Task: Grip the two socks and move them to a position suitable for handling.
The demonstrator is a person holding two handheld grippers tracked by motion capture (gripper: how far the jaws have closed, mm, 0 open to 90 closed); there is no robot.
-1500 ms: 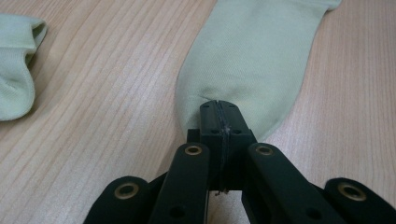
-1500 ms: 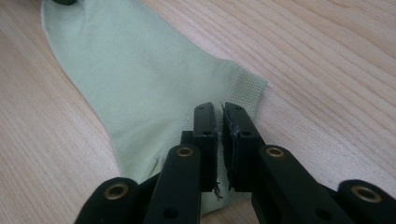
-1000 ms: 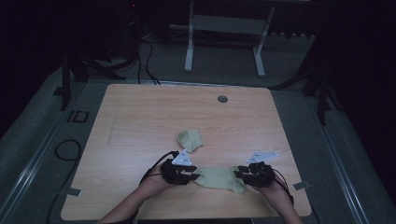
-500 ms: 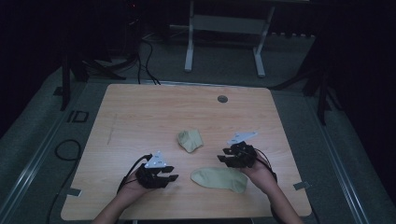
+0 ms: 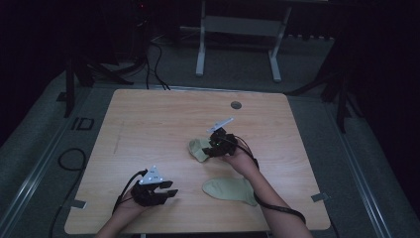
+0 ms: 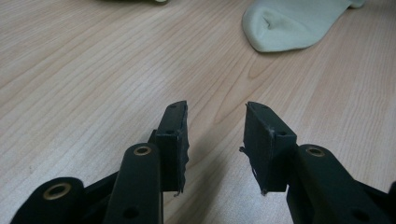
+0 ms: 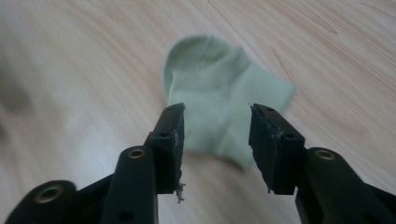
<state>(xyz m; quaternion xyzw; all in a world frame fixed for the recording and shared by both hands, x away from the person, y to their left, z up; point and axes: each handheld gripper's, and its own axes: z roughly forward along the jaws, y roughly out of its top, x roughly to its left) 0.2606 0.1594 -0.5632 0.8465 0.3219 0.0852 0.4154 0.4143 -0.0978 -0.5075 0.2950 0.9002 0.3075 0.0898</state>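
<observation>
Currently the wooden table (image 5: 148, 124) carries two pale green socks and two hand-held grippers; nothing else lies on the top except a small round grey cap (image 5: 236, 105) set in it near the far edge.

Socks, count two. The larger-looking one is the flat sock (image 5: 230, 189), spread out near the person's edge of the table, right of centre, under the right forearm (image 5: 267, 196). The left gripper view catches the rounded end of it at the top right, well ahead of the jaws. The second is the folded sock (image 5: 198, 149), bunched near the middle of the table, apart from the flat one.

Grippers, count two. The right gripper (image 5: 214, 147) sits at the folded sock, its tips just at the sock's right side in the high view. In the right gripper view the folded sock (image 7: 219, 116) lies ahead of and partly between the two black jaws. The jaws stand apart and have just been opening; the pads do not press on the cloth, and whether they touch it cannot be told. That view is blurred.

The left gripper (image 5: 168, 188) rests low near the front left of the table, pointing right toward the flat sock, clearly apart from it. In its own view the left gripper's jaws stand apart over bare wood, with nothing between them.
</observation>
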